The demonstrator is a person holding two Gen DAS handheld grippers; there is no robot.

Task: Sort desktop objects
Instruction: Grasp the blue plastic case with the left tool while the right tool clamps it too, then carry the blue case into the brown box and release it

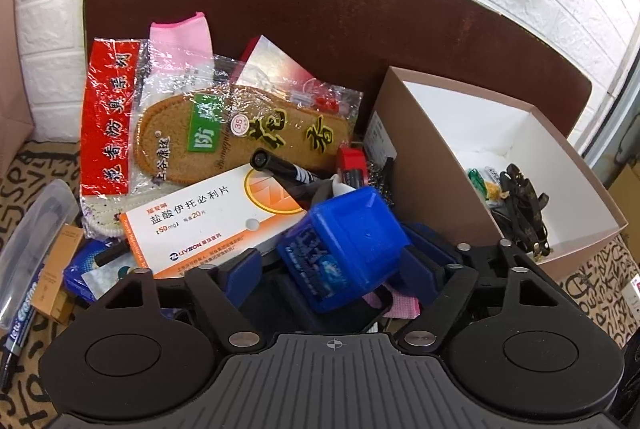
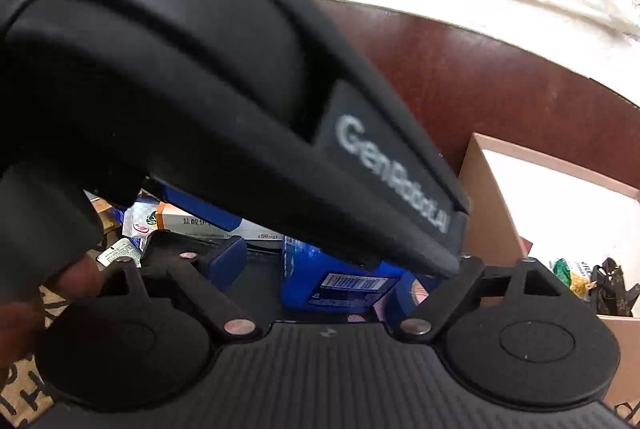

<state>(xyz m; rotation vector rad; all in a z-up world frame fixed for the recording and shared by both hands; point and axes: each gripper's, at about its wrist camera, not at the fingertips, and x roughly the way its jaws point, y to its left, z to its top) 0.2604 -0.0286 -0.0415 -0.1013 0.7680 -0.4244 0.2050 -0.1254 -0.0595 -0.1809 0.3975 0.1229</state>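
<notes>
1. While the left gripper point(image 1: 334, 261) reaches into the pile, its jaws stand wide open on both sides of the blue box point(image 1: 344, 249), and I cannot see the pads point(image 1: 244, 269) touching it.
2. The blue box lies tilted at the near side of the pile, partly on the white medicine box point(image 1: 208, 217) and just left of the open cardboard box point(image 1: 500, 165).
3. The right gripper point(image 2: 324, 269) is also open around the same blue box point(image 2: 340, 281), but the body of the other gripper point(image 2: 224, 77) covers most of its view.
4. I think the step in hand is to take the blue box and carry it to the cardboard box on the right, where some small things already lie.
5. To do it well, only one gripper should close, with the pads flat on two opposite sides of the box, not on a corner.
6. The black marker point(image 1: 288, 169) and the insole packet point(image 1: 224, 125) lie just behind, so it is better to lift straight up first.
</notes>
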